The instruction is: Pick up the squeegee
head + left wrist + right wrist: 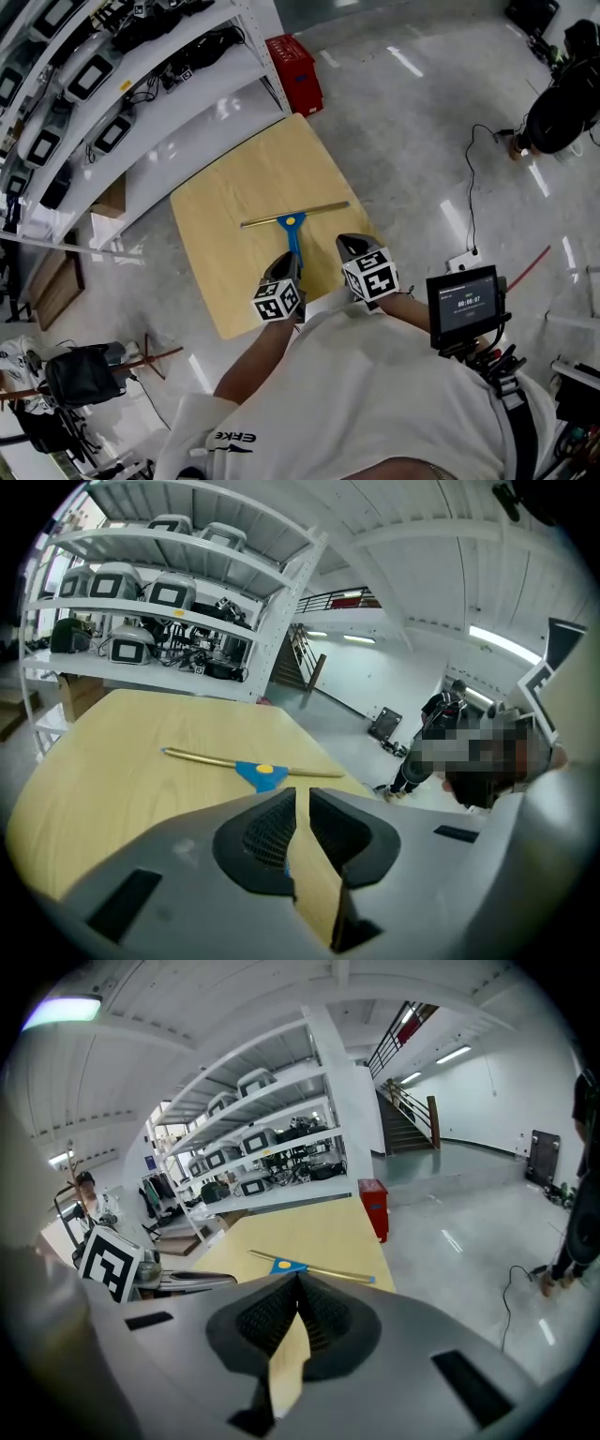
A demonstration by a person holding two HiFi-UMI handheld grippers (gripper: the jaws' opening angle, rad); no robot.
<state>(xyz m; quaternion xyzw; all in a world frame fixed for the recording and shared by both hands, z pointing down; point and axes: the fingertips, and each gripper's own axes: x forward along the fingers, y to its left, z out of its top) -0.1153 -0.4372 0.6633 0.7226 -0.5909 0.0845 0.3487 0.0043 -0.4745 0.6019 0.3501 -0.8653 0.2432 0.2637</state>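
The squeegee, a thin brass bar with a blue handle, lies flat on the light wooden table. Its handle points toward me. My left gripper hovers over the near end of that handle, its jaws a narrow slit apart and pressing on nothing. In the left gripper view the squeegee lies just beyond the left gripper. My right gripper hangs to the right of the handle, jaw tips touching and nothing held. The right gripper view shows the squeegee just past the right gripper.
White shelving with several devices runs along the table's far left side. A red crate stands on the floor past the table's far corner. A cable trails over the grey floor on the right. A person stands in the distance.
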